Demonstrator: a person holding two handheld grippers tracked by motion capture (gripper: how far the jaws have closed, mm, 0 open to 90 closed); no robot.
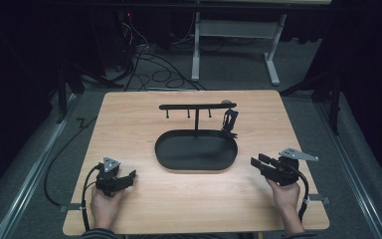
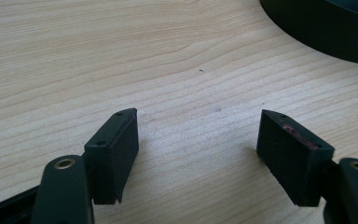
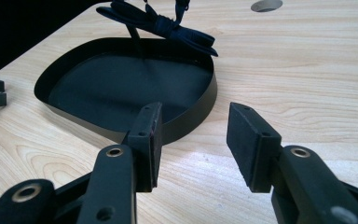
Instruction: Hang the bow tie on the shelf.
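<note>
A black oval tray [image 1: 165,155] lies mid-table, and a thin stand rises from its far side carrying a crossbar [image 1: 197,106] with small hooks. A dark ribbon-like bow [image 1: 229,122] sits below the bar's right end, reaching down to the tray's far rim [image 3: 186,123]; the right gripper view shows the bow [image 3: 168,25] as navy. My left gripper [image 1: 128,178] rests on the wood left of the tray, open [image 2: 198,116] over bare tabletop. My right gripper [image 1: 258,160] is right of the tray, pointing at it, open [image 3: 193,112] and holding nothing.
The wooden table [image 1: 144,214] has a round hole [image 3: 265,4] near its far side. Bare wood lies in front of the tray between my hands. Cables and a white desk frame [image 1: 197,50] stand on the floor beyond the table.
</note>
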